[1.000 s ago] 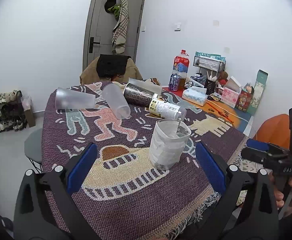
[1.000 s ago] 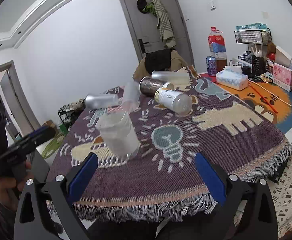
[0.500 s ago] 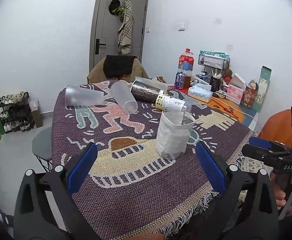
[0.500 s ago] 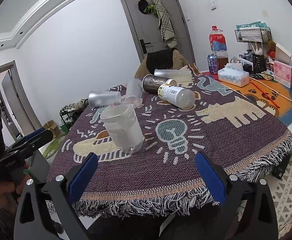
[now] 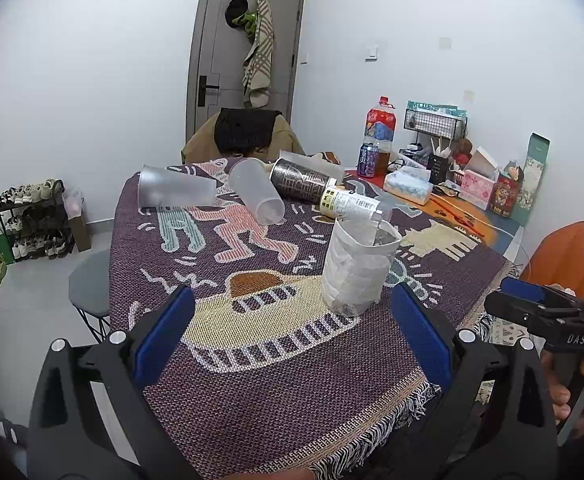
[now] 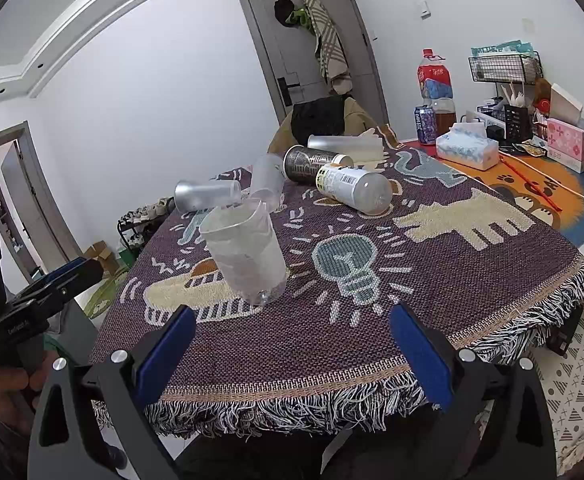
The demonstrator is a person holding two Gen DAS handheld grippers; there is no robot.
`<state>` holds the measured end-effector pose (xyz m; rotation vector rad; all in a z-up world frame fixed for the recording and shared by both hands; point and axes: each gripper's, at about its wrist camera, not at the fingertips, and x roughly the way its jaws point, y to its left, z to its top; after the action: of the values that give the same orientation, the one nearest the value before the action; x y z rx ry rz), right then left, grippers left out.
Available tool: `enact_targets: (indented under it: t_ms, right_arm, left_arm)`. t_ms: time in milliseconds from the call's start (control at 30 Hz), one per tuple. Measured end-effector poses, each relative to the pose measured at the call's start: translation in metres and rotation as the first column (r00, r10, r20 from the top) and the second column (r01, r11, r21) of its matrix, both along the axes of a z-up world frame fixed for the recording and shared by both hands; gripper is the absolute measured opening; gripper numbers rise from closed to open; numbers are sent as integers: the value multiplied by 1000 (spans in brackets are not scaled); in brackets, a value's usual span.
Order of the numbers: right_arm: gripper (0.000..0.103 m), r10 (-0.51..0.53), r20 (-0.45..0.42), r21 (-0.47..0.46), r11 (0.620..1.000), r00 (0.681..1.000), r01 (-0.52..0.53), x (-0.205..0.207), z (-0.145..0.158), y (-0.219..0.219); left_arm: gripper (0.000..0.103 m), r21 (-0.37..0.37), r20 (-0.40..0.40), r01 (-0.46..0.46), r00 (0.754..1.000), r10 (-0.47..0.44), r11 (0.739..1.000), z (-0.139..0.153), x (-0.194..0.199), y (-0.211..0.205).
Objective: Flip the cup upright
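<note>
A clear plastic cup with a white paper lining [image 5: 356, 266] stands upright on the patterned purple cloth; it also shows in the right wrist view [image 6: 247, 251]. My left gripper [image 5: 292, 338] is open and empty, held back from the cup at the table's near edge. My right gripper [image 6: 292, 344] is open and empty, also back from the cup, off the fringed edge. Each gripper shows in the other's view: the right [image 5: 551, 312] and the left [image 6: 40, 300].
Behind the cup lie several cups and bottles on their sides: a frosted cup [image 5: 176, 191], a clear cup [image 5: 256, 191], a dark can [image 5: 301, 181] and a white labelled bottle [image 5: 349, 202]. A tissue box [image 5: 407, 187], bottles and boxes crowd the far right. A chair [image 5: 248, 136] stands behind the table.
Both grippers have drawn back from the upright cup, so the table and cup appear farther away. The cup has stayed in place.
</note>
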<state>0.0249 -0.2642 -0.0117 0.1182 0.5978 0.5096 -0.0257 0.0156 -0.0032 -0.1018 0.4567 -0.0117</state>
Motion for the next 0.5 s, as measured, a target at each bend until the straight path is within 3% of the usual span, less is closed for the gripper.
enact_targets:
  t_ms: [500]
  right_arm:
    - [96,6,0,-5,1000,1000,-6,1,-4,6]
  left_arm:
    - [98,-2,-3,-7,1000,7,1000,-3,2,-1]
